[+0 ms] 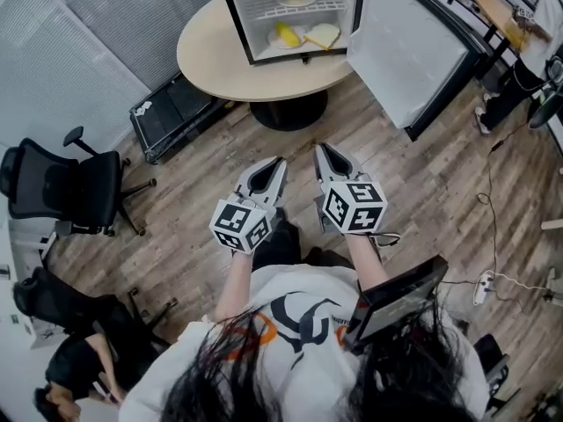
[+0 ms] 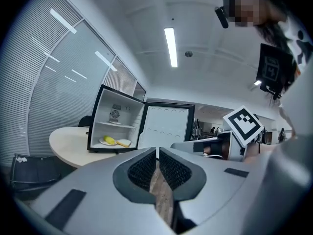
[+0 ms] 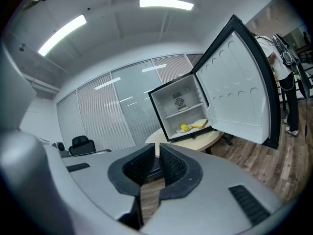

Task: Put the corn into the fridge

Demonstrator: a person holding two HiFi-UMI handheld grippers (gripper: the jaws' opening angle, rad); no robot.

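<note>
The yellow corn lies on a white plate on the bottom shelf of the open mini fridge, beside a slice of bread. The fridge stands on a round beige table with its door swung wide to the right. Both grippers hang over the wooden floor, well short of the table. My left gripper is shut and empty, and so is my right gripper. The left gripper view has the corn far beyond the closed gripper. In the right gripper view, the corn lies past the gripper.
A black office chair stands at the left and a black case lies on the floor by the table. One person stands at the top right; another sits at the bottom left. A power strip with cable lies at the right.
</note>
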